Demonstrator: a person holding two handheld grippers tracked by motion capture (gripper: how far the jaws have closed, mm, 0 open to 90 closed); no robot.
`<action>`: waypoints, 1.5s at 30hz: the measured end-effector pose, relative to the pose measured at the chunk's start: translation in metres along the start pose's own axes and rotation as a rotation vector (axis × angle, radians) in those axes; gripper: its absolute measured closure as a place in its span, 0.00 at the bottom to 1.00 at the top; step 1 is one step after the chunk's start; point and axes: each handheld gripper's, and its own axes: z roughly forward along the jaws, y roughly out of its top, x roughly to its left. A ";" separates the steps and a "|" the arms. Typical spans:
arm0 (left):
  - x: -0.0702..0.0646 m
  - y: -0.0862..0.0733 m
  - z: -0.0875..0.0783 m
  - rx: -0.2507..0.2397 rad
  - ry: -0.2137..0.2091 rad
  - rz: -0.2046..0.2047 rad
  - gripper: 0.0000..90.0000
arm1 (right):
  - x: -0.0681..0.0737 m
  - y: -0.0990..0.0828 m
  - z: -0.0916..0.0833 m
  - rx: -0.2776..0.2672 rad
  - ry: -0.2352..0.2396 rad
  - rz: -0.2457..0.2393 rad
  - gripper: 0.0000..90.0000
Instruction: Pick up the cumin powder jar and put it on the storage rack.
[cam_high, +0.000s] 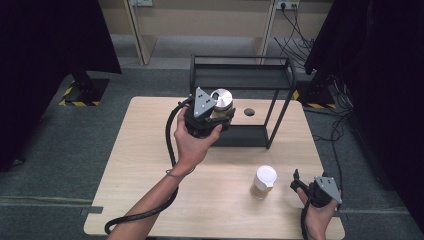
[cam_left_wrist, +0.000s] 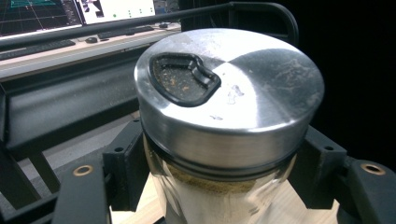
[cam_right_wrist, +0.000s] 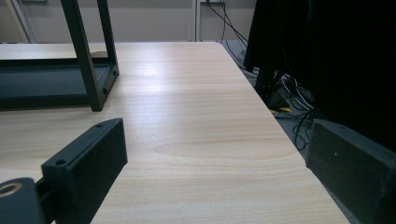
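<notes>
the left tongs clamp a steel-lidded jar just in front of the black rack; the right tongs gape empty over the counter, near a white-lidded jar.

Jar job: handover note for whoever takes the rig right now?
Left gripper: shut on the steel-lidded jar, held by its glass body just under the lid, in front of the black rack.
Right gripper: open, nothing between the jaws, low over the table near its right front corner.
Second jar, white lid: stands on the table, left of the right gripper, untouched.
Done: first jar gripped.
Left, probably: set it on a rack shelf, then handle the white-lidded one. Which shelf I cannot tell.
</notes>
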 end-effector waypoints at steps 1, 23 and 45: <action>0.000 0.001 0.000 -0.002 0.000 -0.002 0.34 | 0.000 0.000 0.000 0.000 0.000 0.001 0.06; 0.013 0.030 -0.002 -0.018 0.022 -0.016 0.34 | 0.000 0.000 0.000 0.000 0.000 -0.001 0.06; 0.027 0.068 0.010 -0.006 0.091 -0.022 0.34 | 0.001 0.000 0.000 -0.001 0.001 -0.008 0.06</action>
